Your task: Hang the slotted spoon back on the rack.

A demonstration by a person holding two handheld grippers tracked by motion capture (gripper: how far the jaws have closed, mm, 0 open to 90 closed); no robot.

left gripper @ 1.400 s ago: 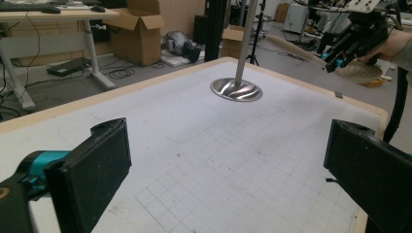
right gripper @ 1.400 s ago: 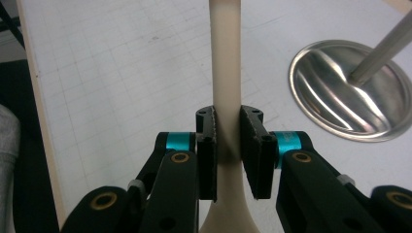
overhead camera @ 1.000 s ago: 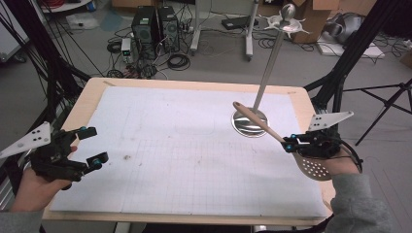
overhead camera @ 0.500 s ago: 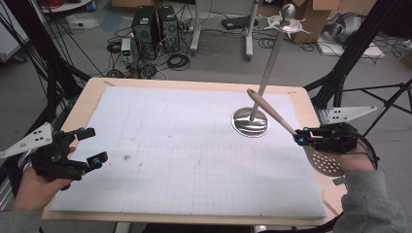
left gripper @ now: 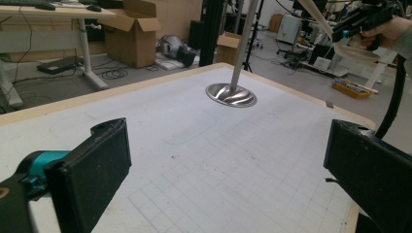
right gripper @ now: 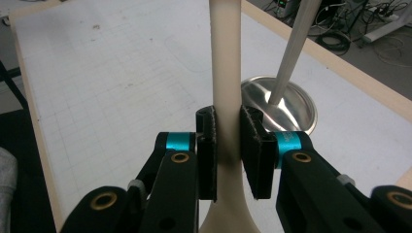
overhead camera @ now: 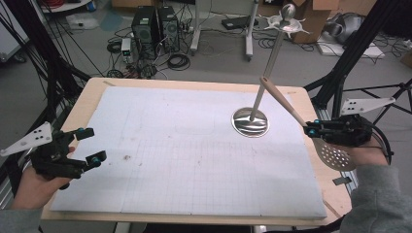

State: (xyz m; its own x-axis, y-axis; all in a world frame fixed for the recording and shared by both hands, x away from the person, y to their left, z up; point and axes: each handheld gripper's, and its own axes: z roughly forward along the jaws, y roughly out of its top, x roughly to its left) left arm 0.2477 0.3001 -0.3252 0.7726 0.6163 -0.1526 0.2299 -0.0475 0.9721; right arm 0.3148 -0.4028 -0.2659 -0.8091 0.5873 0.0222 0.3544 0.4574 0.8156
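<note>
Beige slotted spoon [overhead camera: 311, 130] is sitting clamped by its handle in my right gripper [overhead camera: 311, 130], beside the steel stand [overhead camera: 250, 121]. I'm holding my left gripper [overhead camera: 90, 145] wide open and empty.

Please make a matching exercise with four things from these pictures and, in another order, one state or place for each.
Things:
1. left gripper
2. right gripper
3. slotted spoon
4. metal stand

States or places:
a. stands on the white mat, pole rising
b. jaws wide apart, nothing between them
c. jaws closed on a pale handle
d. held up off the table, handle toward the pole

Pairs: 1-b, 2-c, 3-d, 4-a
</note>
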